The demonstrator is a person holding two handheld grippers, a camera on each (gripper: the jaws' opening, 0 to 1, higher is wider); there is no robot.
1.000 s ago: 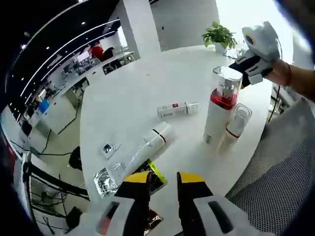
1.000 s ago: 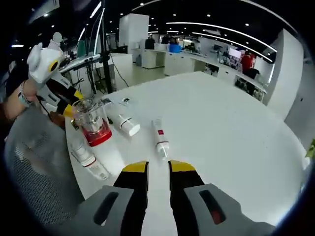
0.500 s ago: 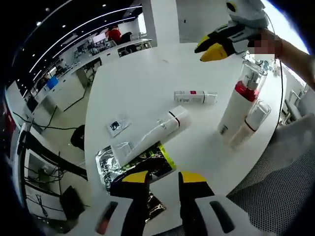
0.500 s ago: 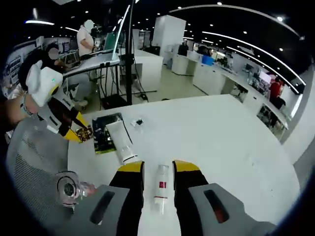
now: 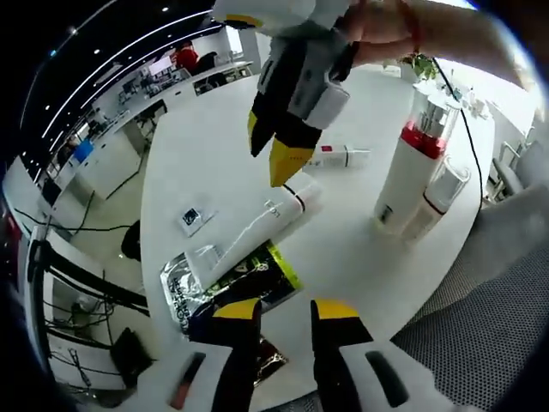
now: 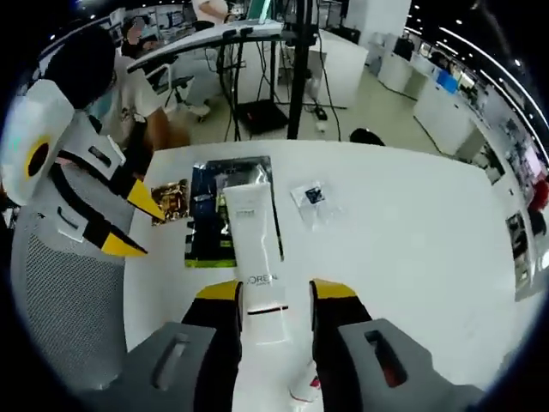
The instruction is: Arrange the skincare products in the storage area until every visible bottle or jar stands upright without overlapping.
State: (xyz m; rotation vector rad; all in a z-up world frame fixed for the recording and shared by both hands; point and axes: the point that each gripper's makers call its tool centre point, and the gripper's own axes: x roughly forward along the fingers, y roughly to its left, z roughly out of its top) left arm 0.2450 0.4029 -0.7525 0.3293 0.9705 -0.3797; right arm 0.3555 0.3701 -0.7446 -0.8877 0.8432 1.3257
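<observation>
A long white tube (image 5: 257,236) lies flat on the round white table (image 5: 214,146), its flat end resting on a black-and-green pack (image 5: 262,275). My right gripper (image 5: 273,148) hangs open just above the tube's capped end. In the right gripper view the tube (image 6: 256,245) runs between my open right gripper (image 6: 276,292) jaws, with a gap on each side. A small red-labelled tube (image 5: 341,156) lies flat beyond. A tall white bottle (image 5: 410,167) with a red band stands upright, and a smaller clear-capped bottle (image 5: 436,204) leans against it. My left gripper (image 5: 286,312) is open and holds nothing.
A silver foil sachet (image 5: 182,290) and a small flat sachet (image 5: 190,217) lie near the table's edge. A gold sachet (image 6: 170,199) sits beside the pack (image 6: 210,215). My left gripper (image 6: 133,225) is at the left. A grey mesh chair (image 5: 480,309) stands close by. A potted plant (image 5: 420,64) is far across.
My right gripper has moved from above the small red-labelled tube to over the long white tube and come down closer to it. The left gripper has stayed about where it was.
</observation>
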